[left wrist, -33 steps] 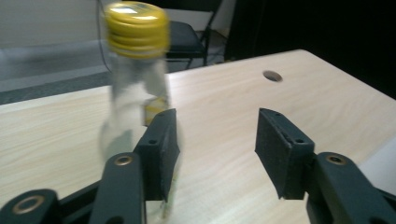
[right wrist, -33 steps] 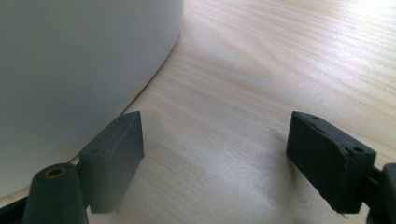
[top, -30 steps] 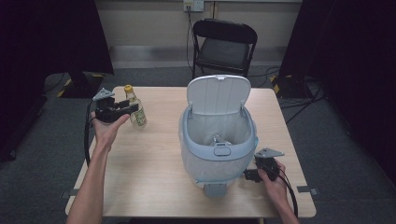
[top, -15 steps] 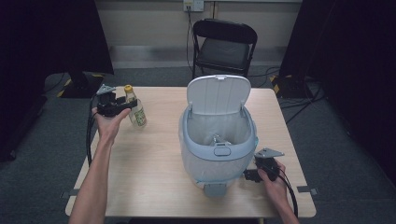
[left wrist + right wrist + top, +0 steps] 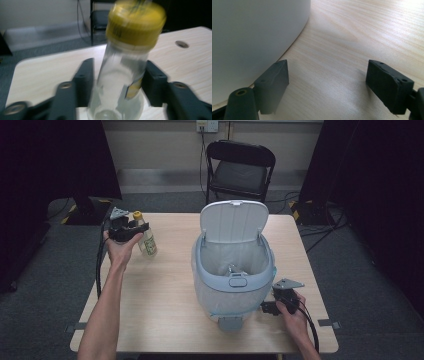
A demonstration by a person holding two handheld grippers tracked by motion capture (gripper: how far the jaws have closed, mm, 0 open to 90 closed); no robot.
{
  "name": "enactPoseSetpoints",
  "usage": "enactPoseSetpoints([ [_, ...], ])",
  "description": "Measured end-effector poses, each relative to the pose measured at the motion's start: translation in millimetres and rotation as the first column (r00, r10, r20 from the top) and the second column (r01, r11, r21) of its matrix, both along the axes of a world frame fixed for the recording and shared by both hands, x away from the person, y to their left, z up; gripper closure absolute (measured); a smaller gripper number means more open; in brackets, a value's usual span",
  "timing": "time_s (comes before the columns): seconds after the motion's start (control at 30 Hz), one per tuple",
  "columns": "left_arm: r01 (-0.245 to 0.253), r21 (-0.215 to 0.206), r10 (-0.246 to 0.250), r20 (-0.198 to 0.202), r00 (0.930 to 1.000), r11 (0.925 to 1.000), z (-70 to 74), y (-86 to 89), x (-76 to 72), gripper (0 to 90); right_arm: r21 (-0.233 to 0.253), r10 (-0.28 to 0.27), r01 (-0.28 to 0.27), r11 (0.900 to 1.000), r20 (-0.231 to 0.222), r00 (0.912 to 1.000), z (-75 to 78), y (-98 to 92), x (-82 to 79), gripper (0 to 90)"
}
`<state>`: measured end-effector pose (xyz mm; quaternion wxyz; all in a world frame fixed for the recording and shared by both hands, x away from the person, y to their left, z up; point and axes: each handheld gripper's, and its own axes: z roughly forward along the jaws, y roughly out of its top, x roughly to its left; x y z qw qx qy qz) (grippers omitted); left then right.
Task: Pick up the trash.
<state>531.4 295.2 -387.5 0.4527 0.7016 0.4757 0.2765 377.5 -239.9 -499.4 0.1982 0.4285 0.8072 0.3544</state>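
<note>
A pale wooden table (image 5: 165, 310) stands on grey carpet (image 5: 45, 285). Beyond its far edge sits a black folding chair (image 5: 240, 170), facing the table and empty. Behind the chair runs a light wall (image 5: 160, 140) with a paler skirting band (image 5: 160, 180) along its foot — a socket plate (image 5: 207, 125) sits high on it, with a cable hanging down. Dark curtains (image 5: 50, 160) close off both sides of the room, left and right. Loose cables (image 5: 320, 227) trail over the floor near the right curtain — what may be yellow-and-black tape (image 5: 295, 210) marks the carpet there, though it is too small to be sure. Light falls evenly from above.
</note>
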Motion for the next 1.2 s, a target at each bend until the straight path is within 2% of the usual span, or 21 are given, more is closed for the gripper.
enactPoseSetpoints([
  [0.1, 0.011, 0.019, -0.011, -0.007, 0.9999, 0.9998, 2.1, -2.2, -1.4, 52.5, 0.0, 0.0, 0.0, 1.0, 0.0, 1.0, 0.0, 0.0, 0.0, 17.9],
  [0.17, 0.023, 0.008, -0.023, -0.011, 0.9997, 0.9997, 2.4, -2.8, -2.7, 52.7, 0.0, 0.0, 0.0, 1.0, 0.0, 1.0, 0.0, 0.0, 0.0, 17.8],
  [0.3, 0.041, 0.014, -0.041, -0.017, 0.999, 0.9991, 3.5, -4.4, -6.5, 52.9, 0.0, 0.0, 0.0, 1.0, 0.0, 1.0, 0.0, 0.0, 0.0, 17.8],
  [0.33, 0.042, -0.001, -0.042, -0.018, 0.9989, 0.9991, 3.2, -4.8, -7.2, 53.0, 0.0, 0.0, 0.0, 1.0, 0.0, 1.0, 0.0, 0.0, 0.0, 17.9],
  [0.57, 0.094, 0.012, -0.093, -0.023, 0.9954, 0.9955, 4.9, -10.6, -14.6, 53.2, 0.0, 0.0, 0.0, 1.0, 0.0, 1.0, 0.0, 0.0, 0.0, 17.8],
  [0.67, 0.1, -0.002, -0.1, -0.016, 0.9949, 0.995, 3.9, -11.9, -20.5, 53.3, 0.0, 0.0, 0.0, 1.0, 0.0, 1.0, 0.0, 0.0, 0.0, 17.8],
  [0.77, 0.108, 0.004, -0.108, -0.022, 0.9939, 0.9941, 4.6, -10.7, -28.2, 53.3, 0.0, 0.0, 0.0, 1.0, 0.0, 1.0, 0.0, 0.0, 0.0, 17.8],
  [0.93, 0.124, 0.0, -0.124, -0.011, 0.9923, 0.9923, 4.0, -10.9, -41.8, 53.3, 0.001, 0.0, 0.0, 1.0, -0.001, 1.0, 0.0, 0.0, 0.0, 17.8],
  [1.0, 0.135, 0.007, -0.135, -0.018, 0.9907, 0.9908, 5.0, -11.9, -45.0, 53.4, 0.0, 0.0, 0.0, 1.0, 0.0, 1.0, 0.0, 0.0, 0.0, 17.8],
  [1.07, 0.148, 0.034, -0.147, -0.028, 0.9888, 0.9885, 6.8, -15.0, -49.2, 53.4, 0.0, 0.0, 0.0, 1.0, 0.0, 1.0, 0.0, 0.0, 0.0, 17.8],
  [1.2, 0.147, 0.014, -0.146, -0.012, 0.9891, 0.9891, 4.7, -18.2, -60.8, 53.4, 0.0, 0.0, 0.0, 1.0, 0.0, 1.0, 0.0, 0.0, 0.0, 17.8],
])
